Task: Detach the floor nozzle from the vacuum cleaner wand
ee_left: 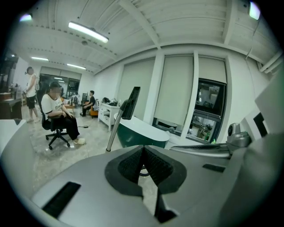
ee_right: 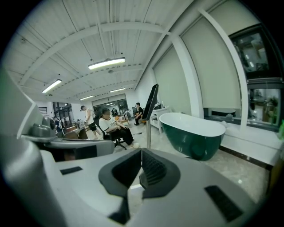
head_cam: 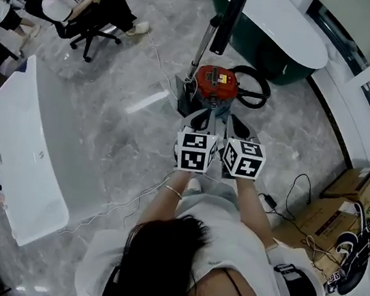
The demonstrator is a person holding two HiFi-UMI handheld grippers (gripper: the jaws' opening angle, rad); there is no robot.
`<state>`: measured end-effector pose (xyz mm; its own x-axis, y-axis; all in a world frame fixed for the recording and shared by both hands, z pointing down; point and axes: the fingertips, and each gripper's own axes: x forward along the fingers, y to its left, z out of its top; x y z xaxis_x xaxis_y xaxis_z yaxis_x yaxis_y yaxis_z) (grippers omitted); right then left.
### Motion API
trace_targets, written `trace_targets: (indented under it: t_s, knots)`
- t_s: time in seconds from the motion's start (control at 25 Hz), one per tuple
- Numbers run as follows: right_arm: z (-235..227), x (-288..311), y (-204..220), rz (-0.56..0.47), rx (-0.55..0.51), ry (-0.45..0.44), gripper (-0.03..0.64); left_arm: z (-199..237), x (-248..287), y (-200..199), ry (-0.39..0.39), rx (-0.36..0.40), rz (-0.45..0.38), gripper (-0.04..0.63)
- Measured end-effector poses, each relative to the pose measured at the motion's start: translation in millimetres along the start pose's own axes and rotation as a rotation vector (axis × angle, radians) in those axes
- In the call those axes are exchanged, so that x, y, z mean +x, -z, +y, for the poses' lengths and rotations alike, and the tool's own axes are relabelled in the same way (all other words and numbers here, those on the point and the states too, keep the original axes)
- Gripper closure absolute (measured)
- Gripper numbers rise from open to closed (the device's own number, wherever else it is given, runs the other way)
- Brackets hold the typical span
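Note:
A red canister vacuum cleaner stands on the grey marble floor, with a black hose looped at its right. Its metal wand rises upright and ends in a long black part. A dark floor nozzle sits at the wand's foot, partly hidden. My left gripper and right gripper hover side by side just short of the canister, both shut and empty. The left gripper sees the wand ahead to the left. Beyond the right gripper the wand stands straight ahead.
A dark green bathtub with a white rim stands behind the vacuum. A person sits on an office chair at the far left. A white counter runs along the left; cardboard boxes and cables lie at the right.

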<state>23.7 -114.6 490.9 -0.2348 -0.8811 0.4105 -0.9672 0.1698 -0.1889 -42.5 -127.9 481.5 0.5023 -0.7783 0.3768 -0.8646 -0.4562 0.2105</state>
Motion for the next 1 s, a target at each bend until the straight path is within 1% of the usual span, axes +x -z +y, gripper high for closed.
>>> trace_targets:
  t_s: [0.24,0.44,0.76,1.0]
  knots:
    - [0,4,-9,-0.019,-0.004,0.003,0.601,5,1,-4,-0.002,-0.023,-0.009,0.594]
    - [0,9,-12,-0.019,-0.008,-0.003,0.601,6,6,-10,-0.001,-0.015,-0.011,0.594]
    - [-3,17,-12,-0.007,-0.012,-0.013,0.601,12,12,-12,-0.020,-0.016,-0.003,0.594]
    - [-7,23,-21,-0.028,-0.006,-0.020,0.601,16,18,-11,-0.033,-0.029,0.005,0.594]
